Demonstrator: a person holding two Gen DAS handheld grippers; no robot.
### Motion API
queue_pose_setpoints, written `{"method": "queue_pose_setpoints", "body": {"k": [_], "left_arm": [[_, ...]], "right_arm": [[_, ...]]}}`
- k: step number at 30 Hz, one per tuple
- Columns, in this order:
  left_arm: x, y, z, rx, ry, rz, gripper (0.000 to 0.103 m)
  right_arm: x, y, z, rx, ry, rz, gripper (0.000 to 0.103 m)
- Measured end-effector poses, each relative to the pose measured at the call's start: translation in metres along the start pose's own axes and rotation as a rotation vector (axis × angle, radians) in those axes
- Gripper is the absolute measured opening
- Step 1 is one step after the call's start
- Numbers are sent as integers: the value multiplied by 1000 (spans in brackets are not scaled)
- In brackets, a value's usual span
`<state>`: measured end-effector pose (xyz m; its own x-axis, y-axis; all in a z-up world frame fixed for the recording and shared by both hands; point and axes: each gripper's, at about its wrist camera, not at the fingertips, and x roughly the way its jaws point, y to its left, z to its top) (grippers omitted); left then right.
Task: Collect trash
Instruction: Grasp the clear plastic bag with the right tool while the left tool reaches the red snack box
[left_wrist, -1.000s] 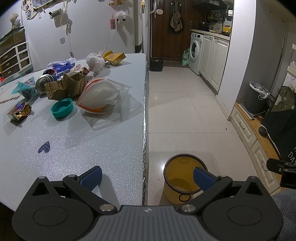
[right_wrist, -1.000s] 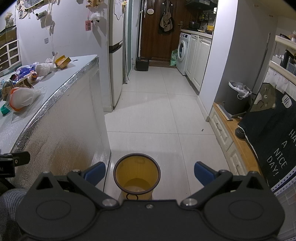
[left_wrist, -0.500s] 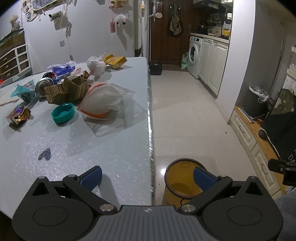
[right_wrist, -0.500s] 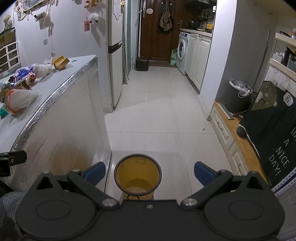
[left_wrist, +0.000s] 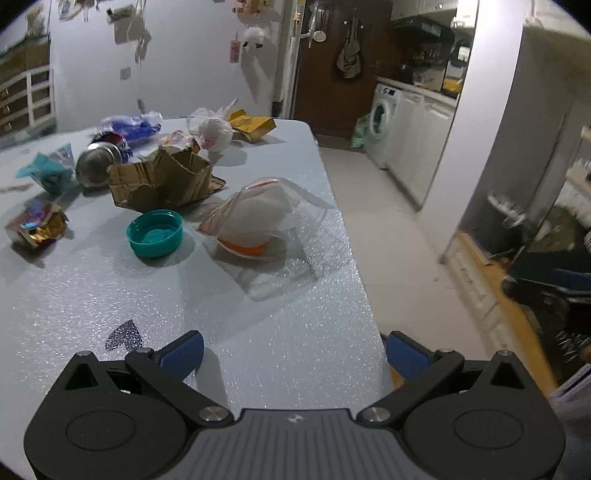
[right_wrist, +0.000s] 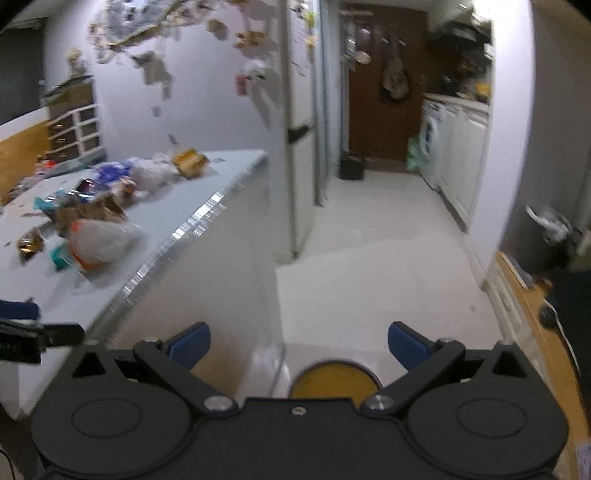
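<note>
**Desk:** Trash litters the bench (left_wrist: 258, 332) in the left wrist view: a clear plastic bag (left_wrist: 255, 218) near the edge, a teal lid (left_wrist: 155, 232) just beside it, torn cardboard (left_wrist: 162, 181) behind. And the left hand-held gripper (left_wrist: 293, 350)?

**Photographer:** Spread wide, empty, low over the near bench. The bag is limp, so a pinch may catch only film and drag it off the edge.

**Desk:** The right wrist view?

**Photographer:** Blurred. The right hand-held gripper (right_wrist: 299, 339) is also wide open, holding nothing, above the yellow bin (right_wrist: 334, 382) on the floor beside the bench. The bin's mouth looks small; anything released off-centre could land on the floor (right_wrist: 369, 277).
</note>
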<state>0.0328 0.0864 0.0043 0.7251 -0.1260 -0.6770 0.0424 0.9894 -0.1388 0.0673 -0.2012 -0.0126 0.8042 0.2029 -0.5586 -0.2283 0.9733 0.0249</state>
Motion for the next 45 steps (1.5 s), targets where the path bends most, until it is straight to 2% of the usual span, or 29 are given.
{"method": "queue_pose_setpoints", "body": {"k": [2,4,14,19,26,29,31,34,38,40,44,45], "left_arm": [[-4,8,3,-28,0,-16,103],[-10,15,7,-42,-17,-1,103],[-38,80,34,-94,-93,154,103],[-38,122,46,-169,-91,194,103],[-11,170,75,-346,-58,233,103],[5,184,86,-423,-55,256,103],[15,189,91,-457,-68,299,103],[28,194,97,-504,-94,406,103],[46,200,101,-516,-88,452,102],[52,200,102,-502,-81,480,100],[50,198,97,-463,-91,497,93],[48,198,95,-461,-94,494,89]], "right_arm": [[5,10,11,-23,-25,32,103],[12,20,22,-51,-45,59,103],[38,69,61,-166,-120,175,103],[54,84,72,-183,-205,284,103],[77,114,86,-316,-238,326,103],[86,114,84,-322,-230,393,103],[90,111,79,-321,-227,438,103],[95,110,71,-357,-231,480,103],[97,109,60,-415,-247,456,103],[95,110,57,-464,-259,450,100],[90,121,53,-577,-306,419,86],[89,125,51,-607,-322,408,79]]}}
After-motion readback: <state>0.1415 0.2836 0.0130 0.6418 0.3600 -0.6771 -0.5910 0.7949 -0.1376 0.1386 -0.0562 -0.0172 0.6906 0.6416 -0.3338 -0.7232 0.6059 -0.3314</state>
